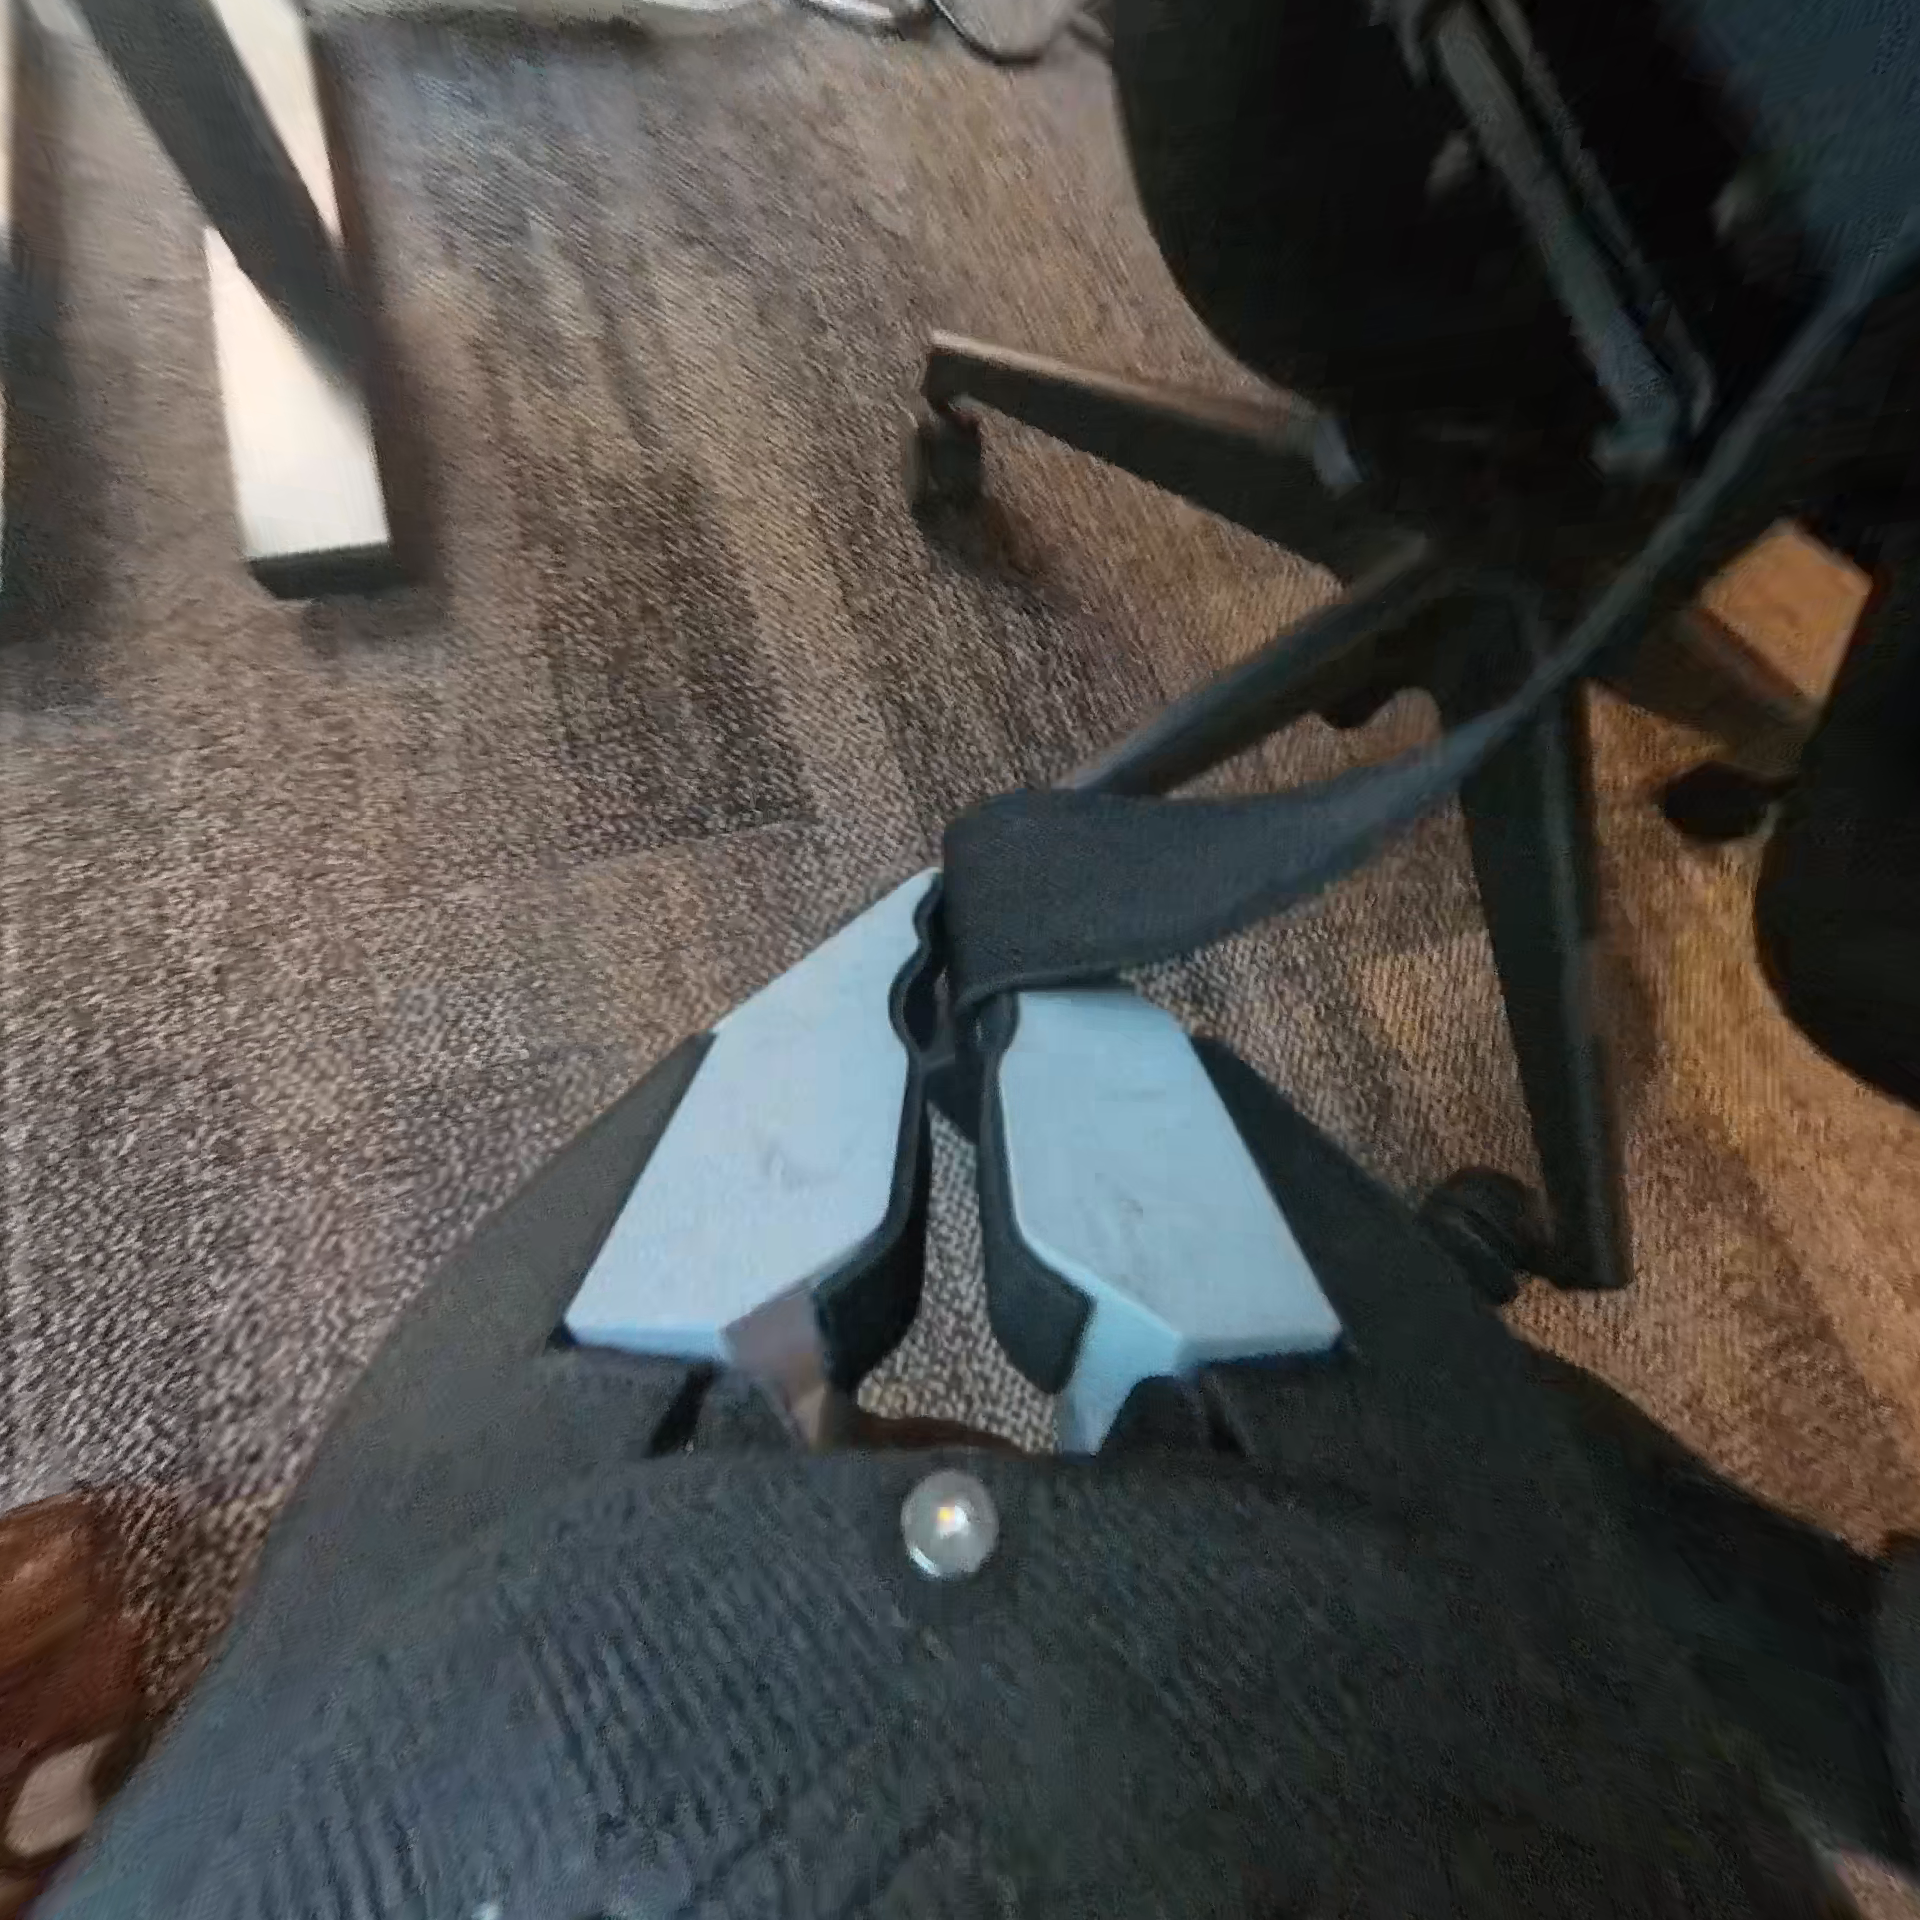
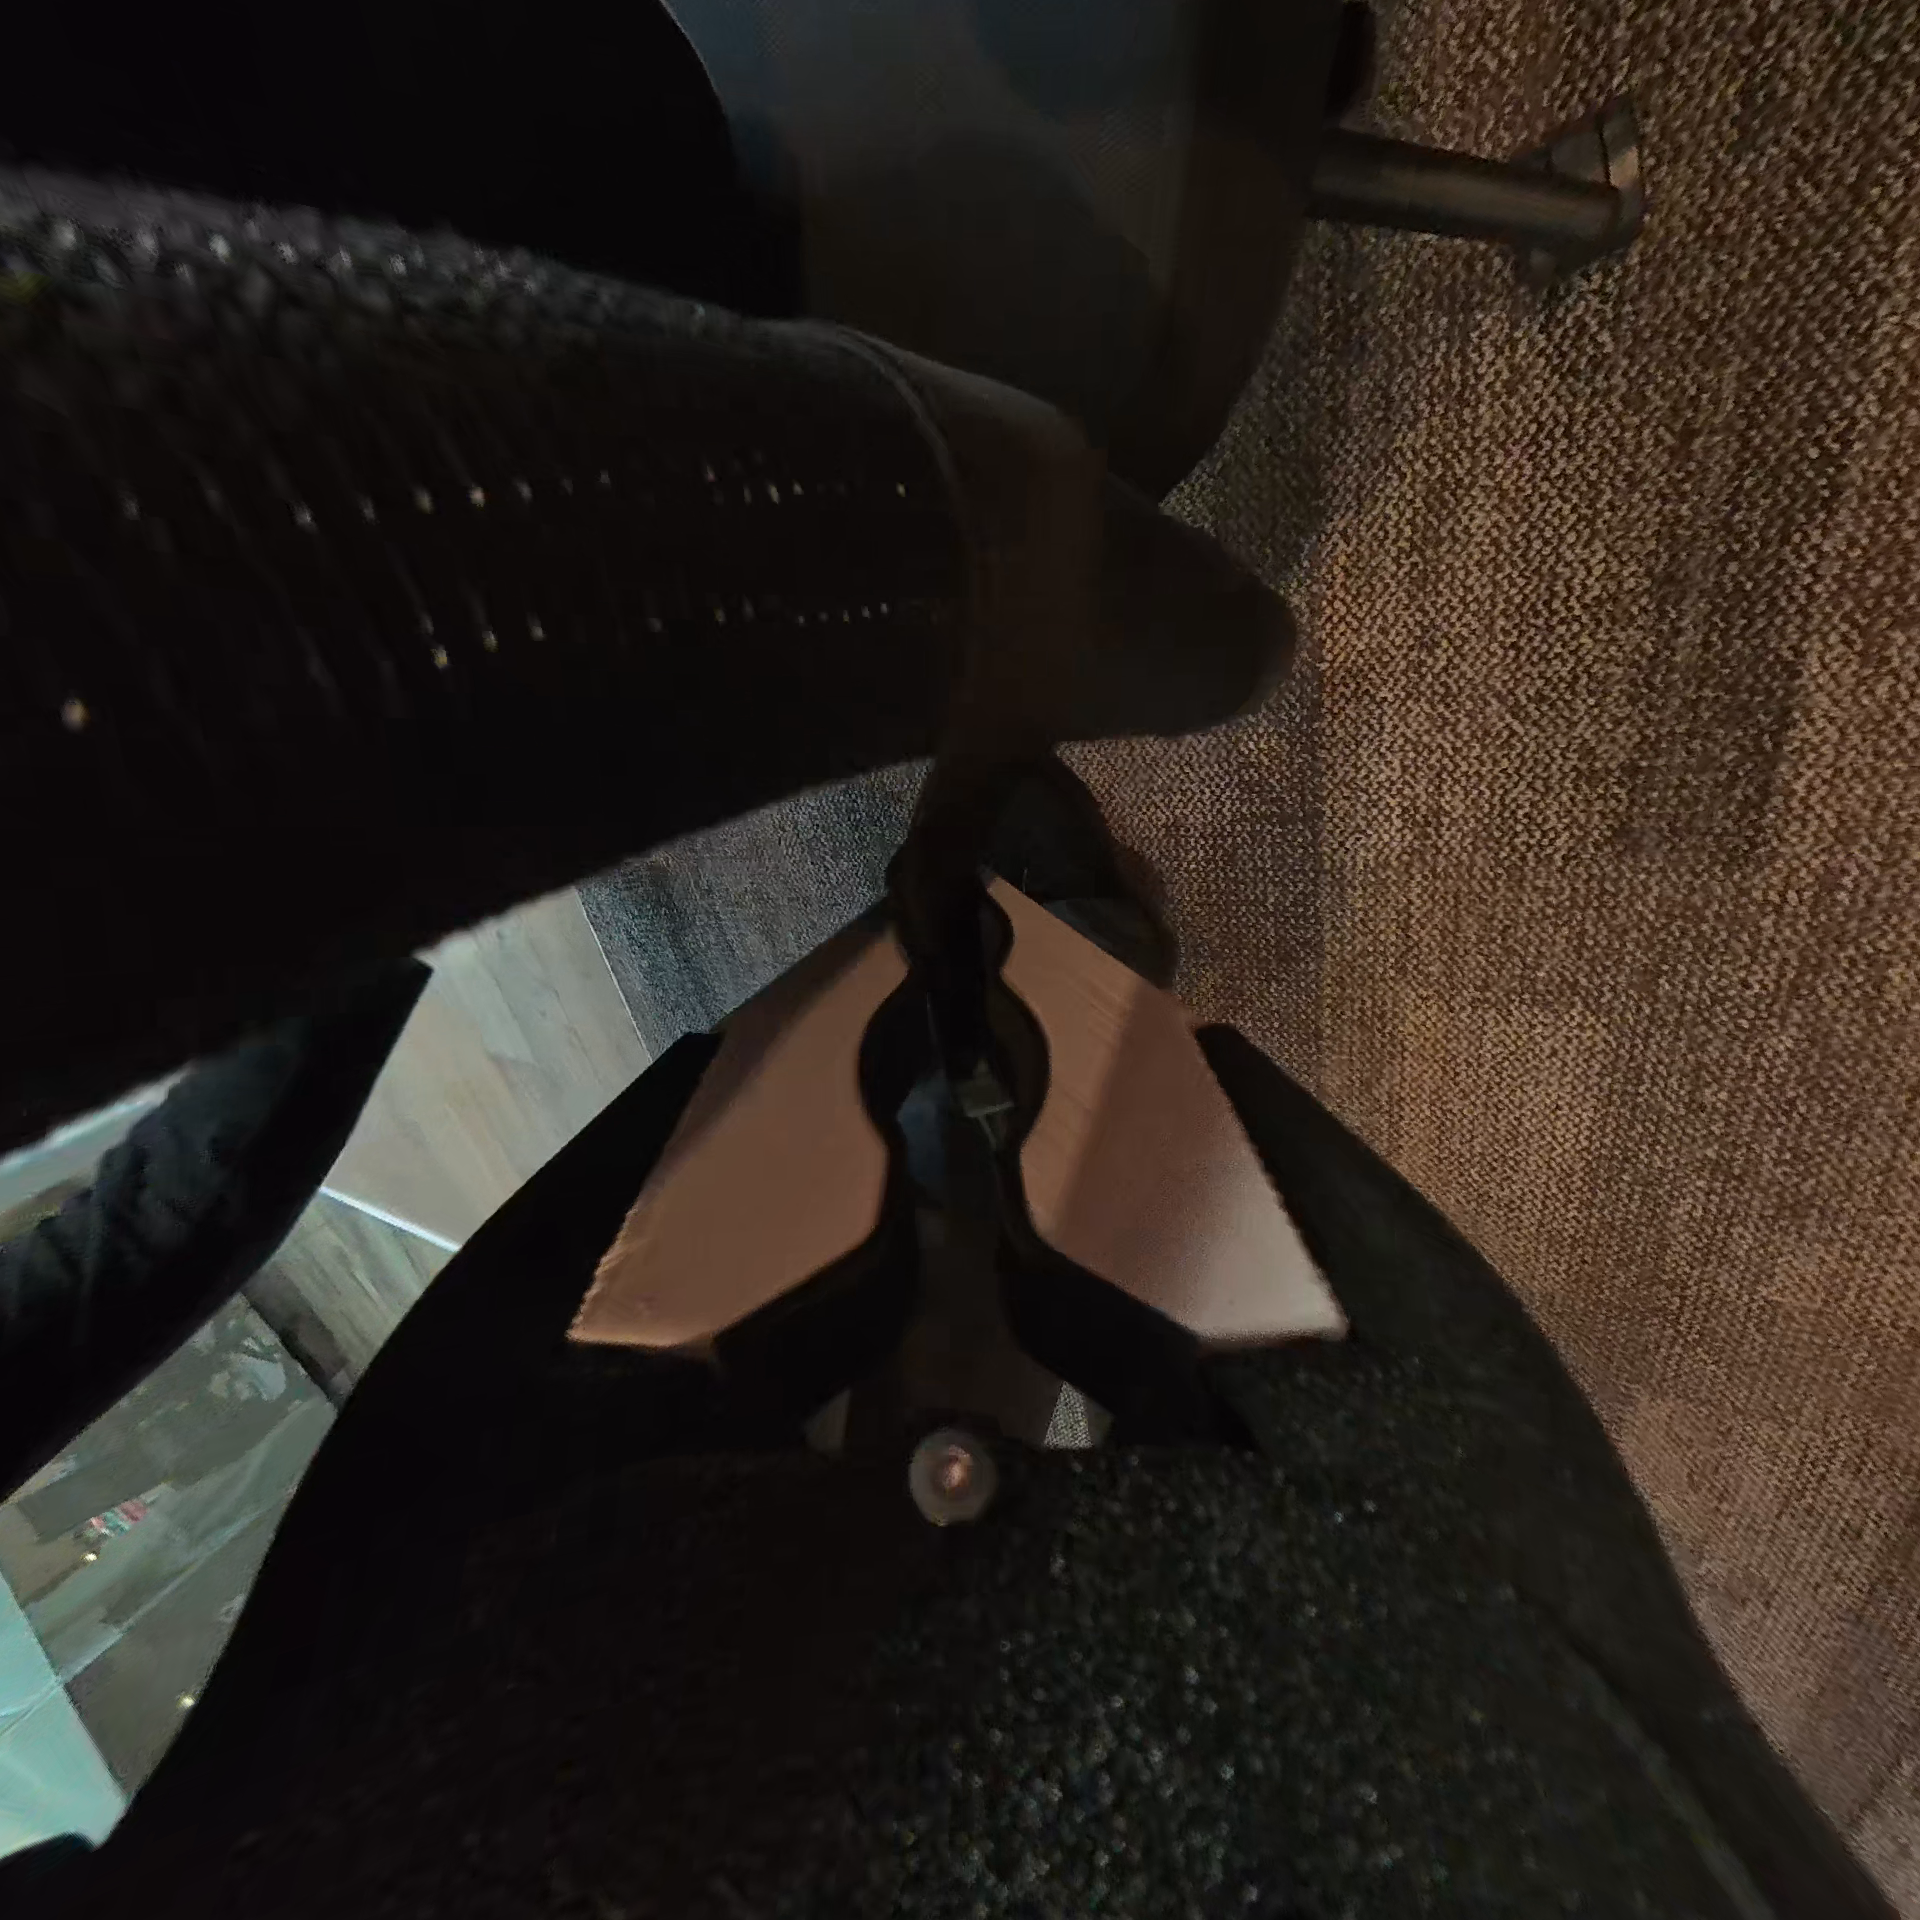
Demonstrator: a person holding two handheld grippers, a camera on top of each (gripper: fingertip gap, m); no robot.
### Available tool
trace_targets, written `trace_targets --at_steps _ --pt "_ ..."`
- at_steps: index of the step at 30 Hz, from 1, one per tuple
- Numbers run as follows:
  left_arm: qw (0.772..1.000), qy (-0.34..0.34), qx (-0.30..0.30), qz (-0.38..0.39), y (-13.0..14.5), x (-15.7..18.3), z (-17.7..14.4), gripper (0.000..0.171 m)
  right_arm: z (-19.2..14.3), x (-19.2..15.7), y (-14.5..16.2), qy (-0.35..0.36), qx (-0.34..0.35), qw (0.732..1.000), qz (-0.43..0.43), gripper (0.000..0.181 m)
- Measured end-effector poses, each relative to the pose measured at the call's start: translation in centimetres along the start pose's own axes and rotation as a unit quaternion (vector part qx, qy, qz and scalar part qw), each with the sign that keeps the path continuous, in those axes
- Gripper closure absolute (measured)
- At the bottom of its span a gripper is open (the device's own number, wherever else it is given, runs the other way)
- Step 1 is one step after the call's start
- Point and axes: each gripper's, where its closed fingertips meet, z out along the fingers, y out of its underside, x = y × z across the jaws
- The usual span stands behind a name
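In the left wrist view my left gripper (image 1: 940,935), with light blue fingers (image 1: 790,1122), is shut on a flat black webbing strap (image 1: 1143,873). The strap runs taut up and to the right towards a dark bulk by the chair. In the right wrist view my right gripper (image 2: 940,904), with tan fingers (image 2: 1122,1122), is shut on a narrow black strap (image 2: 966,790). That strap hangs from the smooth black end of a padded black mesh band (image 2: 468,540) that crosses the left of the view. A small grey clip (image 2: 979,1101) sits on the strap between the fingers.
Both grippers hang over brown-grey carpet (image 1: 520,831). A black office chair base (image 1: 1538,935) with castors (image 1: 951,436) stands at the right. A pale panel with dark edges (image 1: 291,436) stands at the far left. In the right wrist view a chair leg (image 2: 1475,197) and light wooden flooring (image 2: 499,1060) show. Tip to tip, the grippers are about 60 cm apart.
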Motion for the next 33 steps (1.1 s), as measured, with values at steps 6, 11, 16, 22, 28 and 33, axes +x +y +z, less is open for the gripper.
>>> trace_targets --at_steps 6,11,16,22,28,33 --pt "1.0 0.007 -0.023 0.02 -2.2 -2.7 -5.6 0.171 -0.1 0.3 0.4 -0.005 -0.007 1.0 0.023 0.181" --pt "0.987 0.111 -0.106 0.053 0.7 0.9 -12.2 0.171 -1.2 0.8 0.9 -0.019 0.007 0.998 0.051 0.181" --pt "0.956 0.245 -0.144 0.068 1.3 7.0 -21.6 0.171 -1.3 -0.3 0.9 -0.033 0.007 0.998 0.046 0.181" --pt "0.865 0.454 -0.149 0.151 -0.7 19.6 -29.9 0.171 -1.8 -0.8 1.1 0.0 -0.004 1.0 -0.02 0.181" --pt "0.828 0.516 -0.115 0.187 -3.4 27.6 -29.5 0.171 -4.3 -1.8 2.6 0.033 -0.006 0.992 -0.123 0.181" --pt "0.879 0.448 -0.06 0.154 -8.7 31.7 -21.9 0.171 -4.2 -2.8 1.2 -0.01 0.077 0.994 -0.079 0.181"
